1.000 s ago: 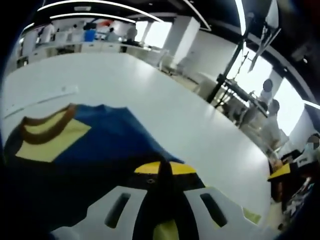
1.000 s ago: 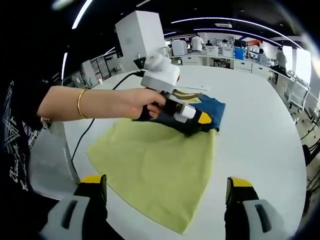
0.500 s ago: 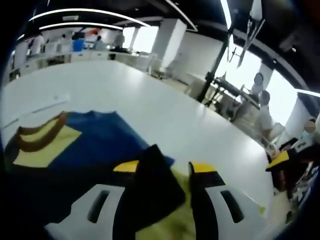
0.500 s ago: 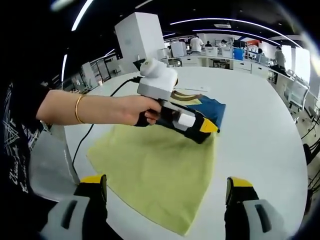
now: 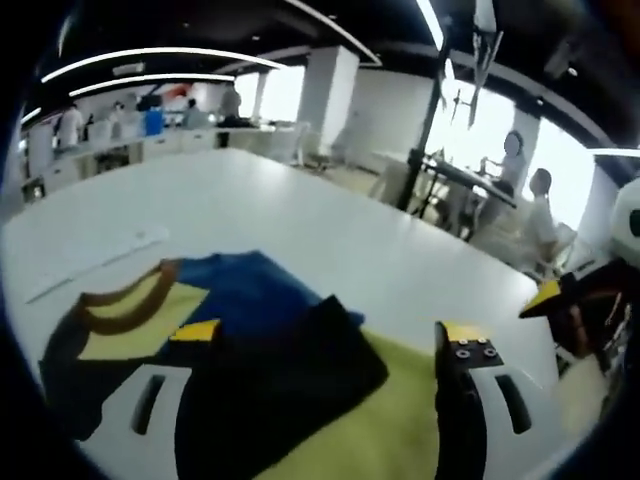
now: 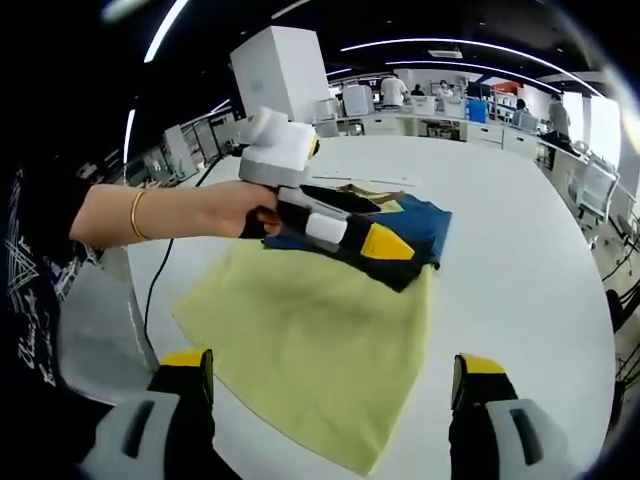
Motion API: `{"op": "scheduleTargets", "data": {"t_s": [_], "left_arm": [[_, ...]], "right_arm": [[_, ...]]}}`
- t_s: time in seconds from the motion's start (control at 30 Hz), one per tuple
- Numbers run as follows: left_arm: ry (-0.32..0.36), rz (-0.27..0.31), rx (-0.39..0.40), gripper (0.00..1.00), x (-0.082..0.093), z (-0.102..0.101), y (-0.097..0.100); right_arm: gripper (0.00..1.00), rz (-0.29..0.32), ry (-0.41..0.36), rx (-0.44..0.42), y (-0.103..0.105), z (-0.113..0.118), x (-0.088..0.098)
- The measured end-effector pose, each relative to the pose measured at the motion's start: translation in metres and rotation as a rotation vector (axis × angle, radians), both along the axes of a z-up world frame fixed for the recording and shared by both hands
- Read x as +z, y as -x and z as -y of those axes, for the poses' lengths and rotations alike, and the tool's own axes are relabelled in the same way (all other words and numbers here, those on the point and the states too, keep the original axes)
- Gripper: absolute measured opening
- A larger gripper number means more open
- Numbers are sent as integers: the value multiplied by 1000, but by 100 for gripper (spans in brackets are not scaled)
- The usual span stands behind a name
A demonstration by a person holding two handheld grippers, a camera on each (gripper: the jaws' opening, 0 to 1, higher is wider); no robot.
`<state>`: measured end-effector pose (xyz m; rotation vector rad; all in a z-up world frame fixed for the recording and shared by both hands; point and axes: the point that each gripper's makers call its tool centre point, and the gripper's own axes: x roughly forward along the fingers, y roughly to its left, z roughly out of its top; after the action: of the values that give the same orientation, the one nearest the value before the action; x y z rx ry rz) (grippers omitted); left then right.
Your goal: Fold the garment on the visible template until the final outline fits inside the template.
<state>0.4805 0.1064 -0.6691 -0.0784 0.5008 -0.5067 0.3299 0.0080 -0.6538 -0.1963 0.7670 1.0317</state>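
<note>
On a wide white tabletop [image 6: 520, 260] in a bright open office, the blue garment [image 6: 415, 225] lies partly over a yellow cloth [image 6: 310, 340], with both the left gripper [image 6: 375, 243] and right gripper [image 6: 330, 385] released.

You have one garment [image 6: 405, 230] on one table [image 6: 520, 290], lying partly on one yellow-green template [image 6: 310, 340]. You hold two grippers: the left gripper [image 6: 385, 245] and the right gripper [image 6: 325, 385], each with two jaws. In the left gripper view you can count two people [image 5: 525, 205] standing by the windows; those farther back are too blurred to count.
</note>
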Motion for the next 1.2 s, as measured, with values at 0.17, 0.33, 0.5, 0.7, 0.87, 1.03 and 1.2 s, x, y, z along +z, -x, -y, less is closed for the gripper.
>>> {"op": "scheduleTargets", "data": {"t_s": [0.17, 0.33, 0.5, 0.7, 0.87, 1.03, 1.2], "left_arm": [[-11, 4, 12, 99, 10, -15, 7], [-47, -6, 3, 99, 14, -28, 18], [-66, -8, 12, 99, 20, -46, 32], [-69, -3, 31, 99, 32, -61, 45], [-77, -6, 38, 99, 39, -71, 60], [-70, 3, 58, 99, 46, -83, 75], [-131, -20, 56, 99, 39, -98, 93]], "right_arm": [[100, 1, -3, 8, 0, -3, 1], [100, 2, 10, 9, -1, -2, 0], [100, -1, 15, 4, -3, 0, 0], [100, -2, 18, 10, -2, -1, -1], [100, -16, 39, 20, 2, -2, -7], [99, -24, 49, 22, 5, -3, -11], [99, -29, 49, 23, 7, -6, -11]]}}
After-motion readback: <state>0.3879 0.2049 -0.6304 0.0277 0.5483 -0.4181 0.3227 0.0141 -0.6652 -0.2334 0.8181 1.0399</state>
